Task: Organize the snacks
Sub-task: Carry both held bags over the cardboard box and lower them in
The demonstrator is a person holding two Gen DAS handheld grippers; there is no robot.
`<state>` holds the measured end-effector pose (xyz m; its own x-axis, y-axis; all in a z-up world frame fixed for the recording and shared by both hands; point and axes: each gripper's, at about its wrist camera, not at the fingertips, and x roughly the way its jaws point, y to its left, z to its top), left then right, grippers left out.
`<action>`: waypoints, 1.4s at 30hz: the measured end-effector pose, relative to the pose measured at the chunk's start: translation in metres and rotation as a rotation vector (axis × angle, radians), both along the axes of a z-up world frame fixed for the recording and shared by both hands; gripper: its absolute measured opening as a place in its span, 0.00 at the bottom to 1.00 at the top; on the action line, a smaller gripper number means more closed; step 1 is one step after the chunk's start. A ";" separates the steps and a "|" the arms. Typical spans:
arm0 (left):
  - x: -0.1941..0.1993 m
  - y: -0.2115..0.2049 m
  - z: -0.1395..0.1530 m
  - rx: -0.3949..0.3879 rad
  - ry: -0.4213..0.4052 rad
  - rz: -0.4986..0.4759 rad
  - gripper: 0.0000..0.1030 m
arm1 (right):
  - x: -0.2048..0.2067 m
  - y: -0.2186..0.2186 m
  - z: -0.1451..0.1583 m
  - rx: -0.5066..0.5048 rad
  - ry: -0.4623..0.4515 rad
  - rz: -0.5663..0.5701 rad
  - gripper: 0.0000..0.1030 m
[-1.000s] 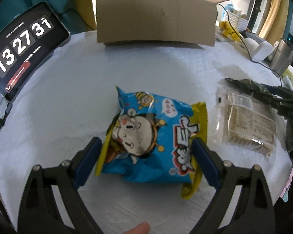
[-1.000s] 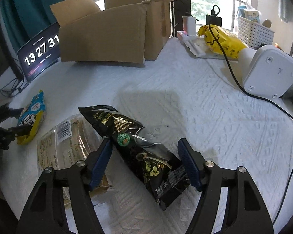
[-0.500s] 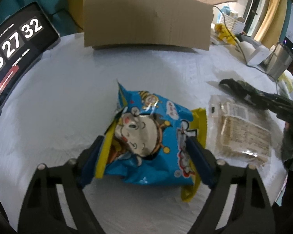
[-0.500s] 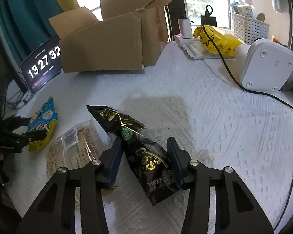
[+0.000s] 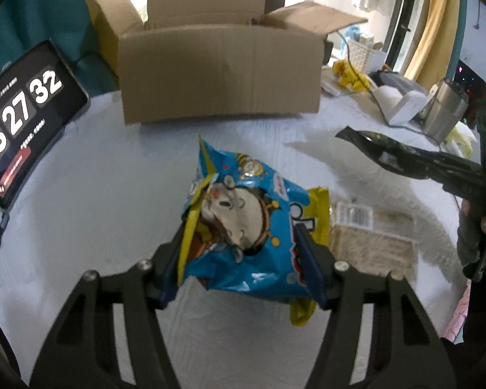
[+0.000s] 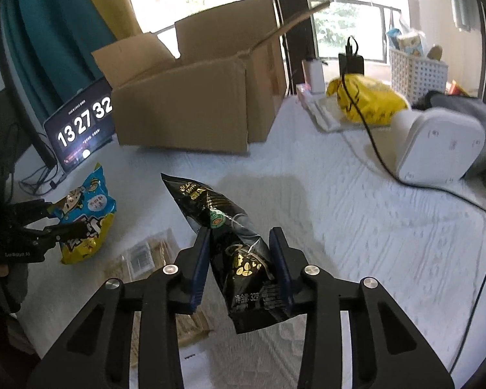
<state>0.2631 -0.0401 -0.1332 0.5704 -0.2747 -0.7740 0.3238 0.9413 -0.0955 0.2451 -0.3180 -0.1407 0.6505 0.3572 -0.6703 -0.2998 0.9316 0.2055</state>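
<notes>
Table (image 5: pixel 81 227): we see it under a white cloth.
Box (image 5: pixel 217 74): open, at the table's far side.
Clock (image 6: pixel 84 123): left of the box.
Left tool (image 5: pixel 239 262): our jaws are closing, pinching the blue bag (image 5: pixel 243 223), raised off the cloth.
Right tool (image 6: pixel 239 259): our jaws are closing, pinching the black bag (image 6: pixel 236 246), tilted above the cracker pack (image 6: pixel 145 256).

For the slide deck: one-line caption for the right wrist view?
Right gripper closing on a black snack bag, cardboard box open behind.
</notes>
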 end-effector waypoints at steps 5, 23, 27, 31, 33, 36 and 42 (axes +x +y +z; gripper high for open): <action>0.005 0.002 0.017 -0.018 -0.038 0.008 0.59 | 0.003 -0.001 0.016 -0.003 -0.033 -0.001 0.37; 0.040 0.024 0.075 -0.048 -0.179 0.045 0.58 | 0.036 0.015 0.078 -0.037 -0.152 0.030 0.37; 0.052 0.030 0.089 -0.059 -0.218 0.063 0.58 | 0.047 0.019 0.092 -0.044 -0.181 0.029 0.37; 0.066 0.036 0.099 -0.086 -0.246 0.081 0.58 | 0.058 0.021 0.106 -0.051 -0.208 0.029 0.37; 0.073 0.039 0.104 -0.107 -0.256 0.089 0.58 | 0.064 0.024 0.112 -0.057 -0.220 0.030 0.37; 0.083 0.042 0.111 -0.124 -0.275 0.100 0.58 | 0.074 0.028 0.120 -0.066 -0.237 0.033 0.37; 0.105 0.046 0.123 -0.148 -0.320 0.117 0.58 | 0.090 0.039 0.132 -0.079 -0.261 0.043 0.37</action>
